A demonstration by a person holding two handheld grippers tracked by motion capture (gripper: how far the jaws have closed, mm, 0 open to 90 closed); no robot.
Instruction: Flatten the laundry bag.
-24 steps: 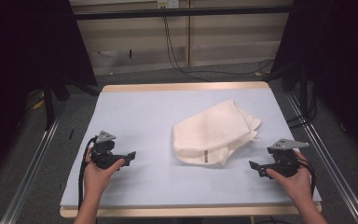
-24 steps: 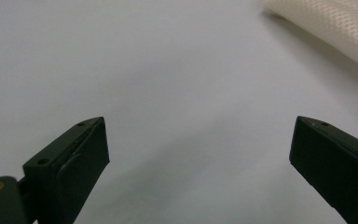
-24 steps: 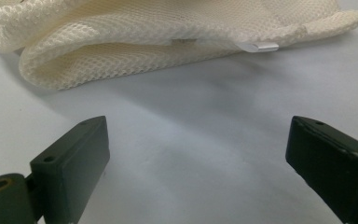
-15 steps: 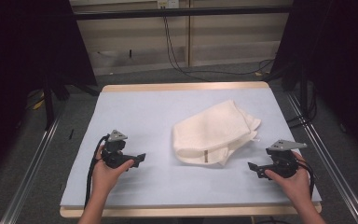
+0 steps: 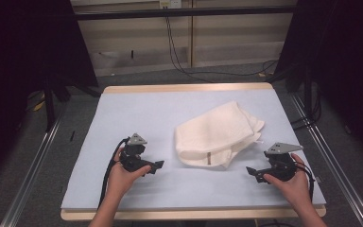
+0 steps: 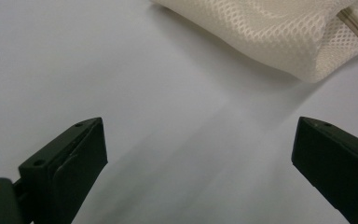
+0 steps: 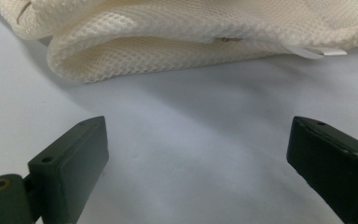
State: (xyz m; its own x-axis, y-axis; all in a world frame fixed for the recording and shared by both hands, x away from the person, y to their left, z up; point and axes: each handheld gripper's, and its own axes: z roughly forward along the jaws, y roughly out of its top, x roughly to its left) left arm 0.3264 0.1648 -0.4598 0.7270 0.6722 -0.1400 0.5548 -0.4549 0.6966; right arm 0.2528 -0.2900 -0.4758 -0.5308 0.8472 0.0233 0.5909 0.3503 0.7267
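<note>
Cream mesh cloth (image 5: pixel 217 135) lies folded and rumpled on the table (image 5: pixel 137 109).

Just ahead of the left claw (image 5: pixel 157 165), and likewise in front of the right claw (image 5: pixel 251 171), lies a cream cloth bag (image 5: pixel 217 135) of open mesh, its weave a fine honeycomb of small holes, soft, matt and slightly rough to the eye. A smooth white label (image 7: pixel 313 51) of ribbon-like fabric sticks out of its seam, ahead and to the right in the right claw's own view. Under both claws the counter (image 5: pixel 137 109) is covered with a pale blue sheet, smooth and matt with a faint soft sheen; its far edge looks like bare light wood. The claws' jaws are black hard plastic, matt, with flat, smooth inner pads.
</note>
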